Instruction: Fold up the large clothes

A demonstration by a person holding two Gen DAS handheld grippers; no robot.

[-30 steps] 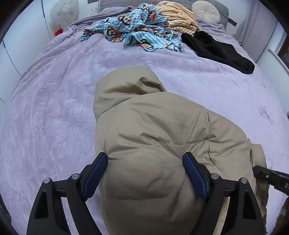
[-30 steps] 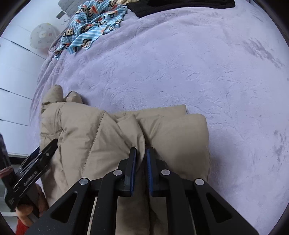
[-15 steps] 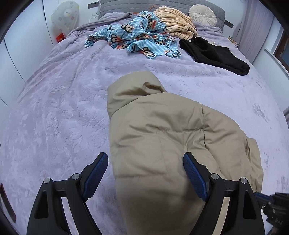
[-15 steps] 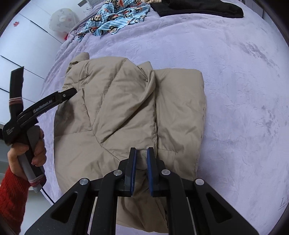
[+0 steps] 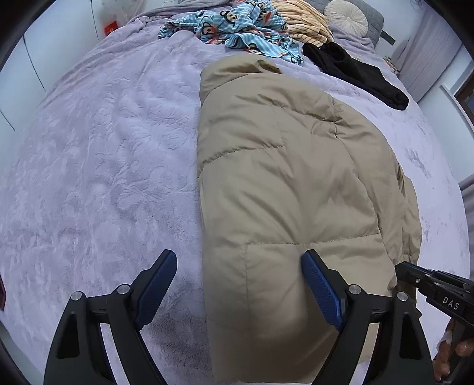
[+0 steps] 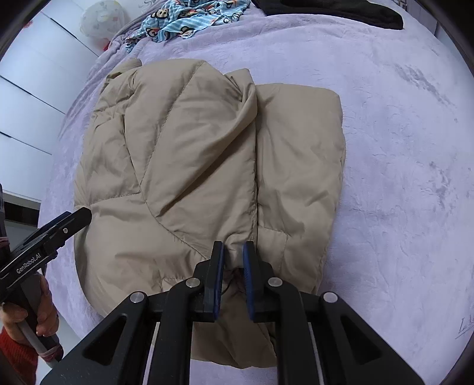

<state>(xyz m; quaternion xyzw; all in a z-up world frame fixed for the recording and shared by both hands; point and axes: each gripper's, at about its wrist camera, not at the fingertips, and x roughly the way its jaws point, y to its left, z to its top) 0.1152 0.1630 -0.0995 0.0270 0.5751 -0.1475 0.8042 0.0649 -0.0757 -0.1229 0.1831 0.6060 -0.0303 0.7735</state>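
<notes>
The right gripper (image 6: 232, 260) is pinching the hem of the puffy tan jacket (image 6: 207, 165) lying folded on the bed (image 6: 400, 148), while the left gripper (image 5: 237, 281) is hovering wide open; the soft, light, slippery padding likely needs gripping at seams.

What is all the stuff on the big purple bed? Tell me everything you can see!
puffy jacket: one, tan, folded in the middle of the bed, hood toward the far end
bedspread: one, lilac, covers the whole bed
monkey-print cloth: one, blue, crumpled at the far end
striped cloth: one, orange and cream, beside the monkey-print cloth
black garment: one, black, far right of the bed
round cushion: one, cream, at the headboard
left claw: open, blue pads, over the jacket's near left edge
right claw: blue pads pinching the jacket's near edge
</notes>
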